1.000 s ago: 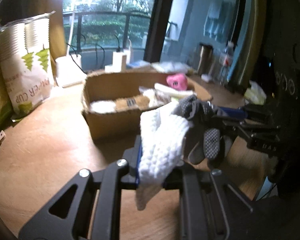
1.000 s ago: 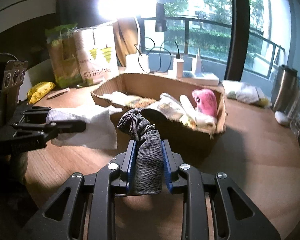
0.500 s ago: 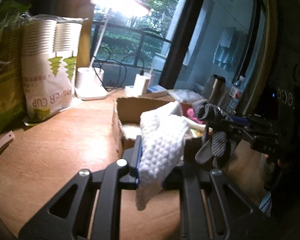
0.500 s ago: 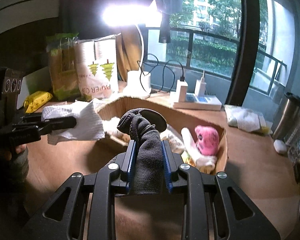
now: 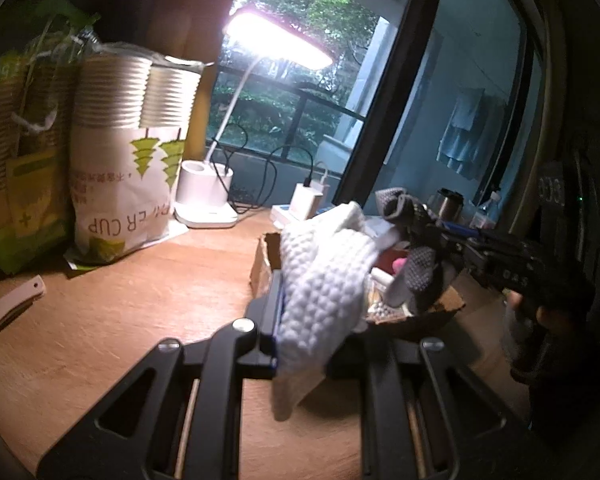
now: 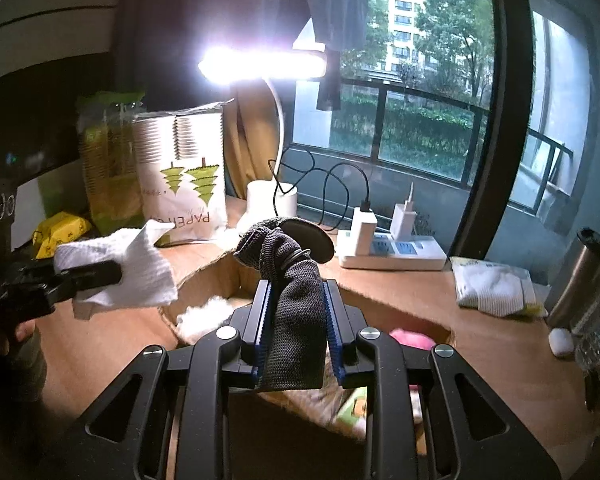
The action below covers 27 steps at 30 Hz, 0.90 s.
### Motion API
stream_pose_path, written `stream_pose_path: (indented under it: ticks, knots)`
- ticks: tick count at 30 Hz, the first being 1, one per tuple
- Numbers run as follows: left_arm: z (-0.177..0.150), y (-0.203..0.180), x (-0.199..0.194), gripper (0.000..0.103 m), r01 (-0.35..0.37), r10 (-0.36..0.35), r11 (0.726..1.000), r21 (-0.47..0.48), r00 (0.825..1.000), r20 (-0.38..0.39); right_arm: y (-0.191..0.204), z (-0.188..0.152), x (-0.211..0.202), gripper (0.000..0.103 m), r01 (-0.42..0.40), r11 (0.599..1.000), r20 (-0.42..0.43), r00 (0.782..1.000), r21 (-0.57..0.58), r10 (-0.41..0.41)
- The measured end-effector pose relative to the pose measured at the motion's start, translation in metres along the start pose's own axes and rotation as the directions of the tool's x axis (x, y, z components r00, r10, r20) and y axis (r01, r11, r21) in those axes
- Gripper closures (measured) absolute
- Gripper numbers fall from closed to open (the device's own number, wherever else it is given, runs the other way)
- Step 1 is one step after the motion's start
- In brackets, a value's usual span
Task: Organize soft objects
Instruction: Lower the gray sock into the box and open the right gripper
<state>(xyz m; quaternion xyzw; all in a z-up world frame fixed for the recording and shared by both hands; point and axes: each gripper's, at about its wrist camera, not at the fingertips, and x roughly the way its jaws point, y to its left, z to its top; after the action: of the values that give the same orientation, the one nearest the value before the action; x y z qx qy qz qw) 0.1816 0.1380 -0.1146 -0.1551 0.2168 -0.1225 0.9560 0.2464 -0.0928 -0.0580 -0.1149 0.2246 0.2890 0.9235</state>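
Left hand-held gripper (image 5: 300, 320) clenched on limp white cloth (image 5: 324, 280), right hand-held gripper (image 6: 298, 328) pinching soft grey sock (image 6: 296, 312) mid-length (both light, floppy), above box (image 6: 380, 300) near bench's back edge.

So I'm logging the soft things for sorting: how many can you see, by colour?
White: 3, the white knitted cloth in the left gripper, white fluffy wad in the cardboard box, white folded cloth on the table.
Dark grey: 1, the dark grey knit sock in the right gripper.
Pink: 1, the pink plush toy.
Total: 5
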Motion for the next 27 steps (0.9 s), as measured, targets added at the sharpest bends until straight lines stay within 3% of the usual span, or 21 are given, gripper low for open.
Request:
stream_pose_path:
  ticks: [8,17,20,23,27]
  knots:
    - [-0.002,0.012,-0.004,0.088,-0.017,0.018,0.999,-0.041,0.999,0.033,0.011,0.009,0.034,0.076,-0.01,1.0,-0.027,1.0,0.005,0.01]
    - [-0.006,0.01,-0.009,0.088,-0.074,0.075,0.997,-0.024,0.995,0.059,0.023,-0.003,0.074,0.076,-0.032,0.999,-0.135,0.99,0.018,0.034]
    - [-0.006,0.011,-0.007,0.088,-0.08,0.082,0.996,-0.025,0.995,0.053,0.024,-0.007,0.081,0.072,-0.028,0.999,-0.168,0.985,0.017,0.03]
    - [-0.006,0.01,-0.006,0.088,-0.086,0.087,0.996,-0.022,0.995,0.051,0.022,-0.009,0.079,0.061,-0.02,1.0,-0.168,0.986,0.023,0.024]
    - [-0.006,0.006,-0.006,0.088,-0.095,0.095,0.995,-0.007,0.994,0.054,0.015,-0.011,0.067,0.06,-0.005,0.999,-0.145,0.989,0.037,0.01]
